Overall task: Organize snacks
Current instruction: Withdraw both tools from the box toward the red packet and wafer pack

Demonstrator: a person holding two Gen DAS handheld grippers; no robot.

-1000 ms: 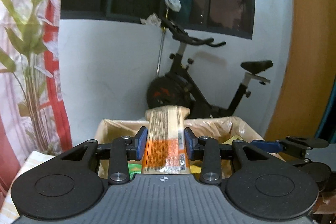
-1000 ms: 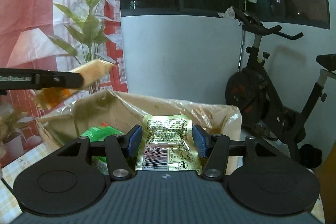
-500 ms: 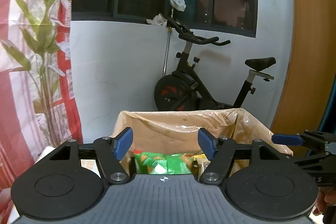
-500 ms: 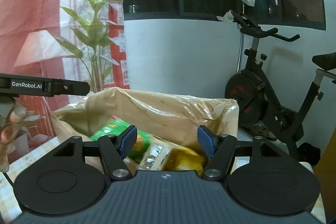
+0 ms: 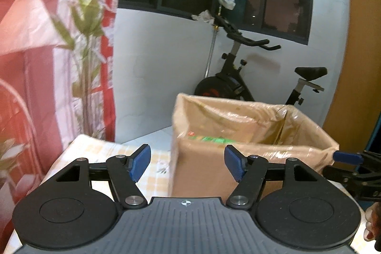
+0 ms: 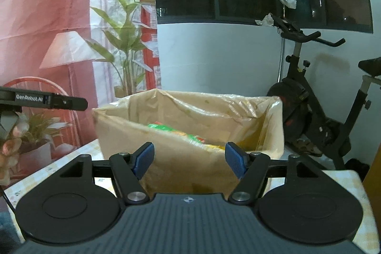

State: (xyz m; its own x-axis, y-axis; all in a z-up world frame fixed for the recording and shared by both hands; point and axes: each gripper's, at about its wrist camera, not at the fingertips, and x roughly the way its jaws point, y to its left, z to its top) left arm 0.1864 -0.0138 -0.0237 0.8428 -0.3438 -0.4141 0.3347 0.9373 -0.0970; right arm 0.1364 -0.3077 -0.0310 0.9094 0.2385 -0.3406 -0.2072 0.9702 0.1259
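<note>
Holding my left tongs (image 5: 186,164) parted and empty, and my right tongs (image 6: 188,161) empty with jaws that have just been spreading, I see past both tips the plastic-lined cardboard box (image 6: 190,166), snack packets (image 6: 177,131) inside, an exercise bike (image 5: 240,77) beyond.

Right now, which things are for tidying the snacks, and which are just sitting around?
For the job:
- cardboard box with plastic liner
- snack packets inside it
- left claw, open and empty
- right claw, open and empty

Just around:
- exercise bike
- curtain
- table
</note>
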